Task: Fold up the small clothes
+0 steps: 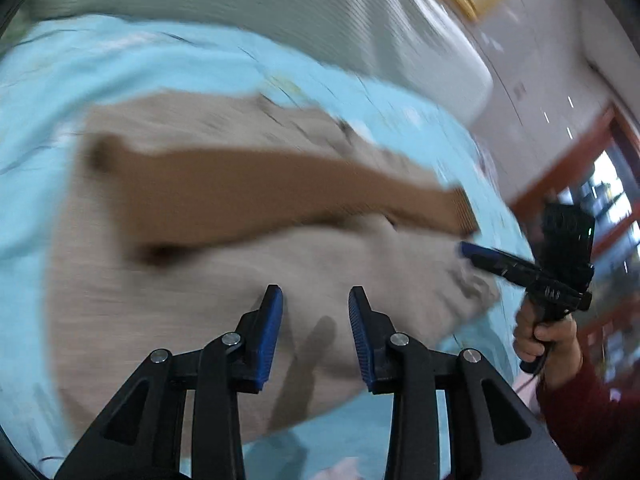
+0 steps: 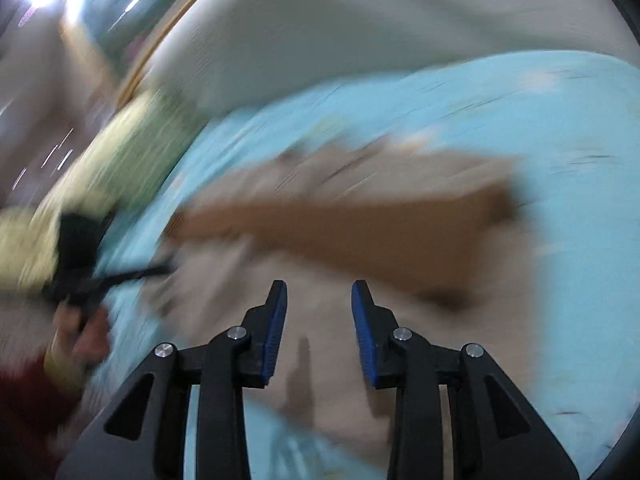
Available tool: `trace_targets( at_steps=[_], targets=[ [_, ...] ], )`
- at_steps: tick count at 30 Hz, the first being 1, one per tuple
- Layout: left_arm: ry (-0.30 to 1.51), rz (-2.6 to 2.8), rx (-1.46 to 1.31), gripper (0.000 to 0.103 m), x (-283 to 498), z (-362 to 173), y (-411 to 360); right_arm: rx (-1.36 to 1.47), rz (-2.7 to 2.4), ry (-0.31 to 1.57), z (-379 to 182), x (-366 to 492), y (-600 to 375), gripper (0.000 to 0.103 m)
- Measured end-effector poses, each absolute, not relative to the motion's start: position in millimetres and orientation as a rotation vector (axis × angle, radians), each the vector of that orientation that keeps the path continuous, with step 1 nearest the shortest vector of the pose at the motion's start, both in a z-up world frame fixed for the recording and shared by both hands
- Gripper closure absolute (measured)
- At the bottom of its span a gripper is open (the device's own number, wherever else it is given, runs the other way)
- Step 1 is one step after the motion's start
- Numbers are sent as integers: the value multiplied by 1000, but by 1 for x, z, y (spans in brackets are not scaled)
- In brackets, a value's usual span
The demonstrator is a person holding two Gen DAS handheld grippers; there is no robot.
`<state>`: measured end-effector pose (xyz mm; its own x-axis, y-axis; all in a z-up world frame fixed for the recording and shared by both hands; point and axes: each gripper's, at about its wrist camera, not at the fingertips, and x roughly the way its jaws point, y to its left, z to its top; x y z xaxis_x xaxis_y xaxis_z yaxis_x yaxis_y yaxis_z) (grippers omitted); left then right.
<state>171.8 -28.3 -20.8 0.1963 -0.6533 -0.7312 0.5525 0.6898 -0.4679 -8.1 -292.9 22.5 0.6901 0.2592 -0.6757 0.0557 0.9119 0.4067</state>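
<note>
- My left gripper fills the bottom of its own view, jaws apart, nothing between the blue pads; only its shadow falls on the cloth below.
- My right gripper looks the same in its view: jaws apart, gap empty, pads clear of the fabric.
- The garment lies spread on the sheet under both grippers, a beige piece reaching from about 6 o'clock up to the middle of each view.
- A brown sleeve lies across the garment, running from 9 o'clock to 3 o'clock in the left view, with a ribbed cuff at its 3 o'clock end.
- In the left view my right gripper shows at 3 o'clock, its tip just beside the cuff; whether it touches is too blurred to tell. My right hand grips its handle.
- In the right view my left hand is a blur at 8 o'clock.
- A grey headboard stands at 12 o'clock beyond the sheet.
</note>
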Motion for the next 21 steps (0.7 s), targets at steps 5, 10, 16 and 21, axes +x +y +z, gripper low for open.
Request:
trace_targets(
  at_steps=[5, 10, 16, 21],
  targets=[
    [1110, -819, 29, 70, 193, -36, -56, 277, 114, 930, -2, 29, -280, 68],
    [1136, -797, -117, 90, 257, -39, -40, 305, -100, 888, 3, 57, -334, 83],
    [1039, -531, -175, 67, 317, -28, -11, 451, -366, 786, 11, 62, -392, 80],
    [1047, -479, -329, 67, 331, -34, 26, 562, -404, 728, 14, 36, -405, 80]
  ],
)
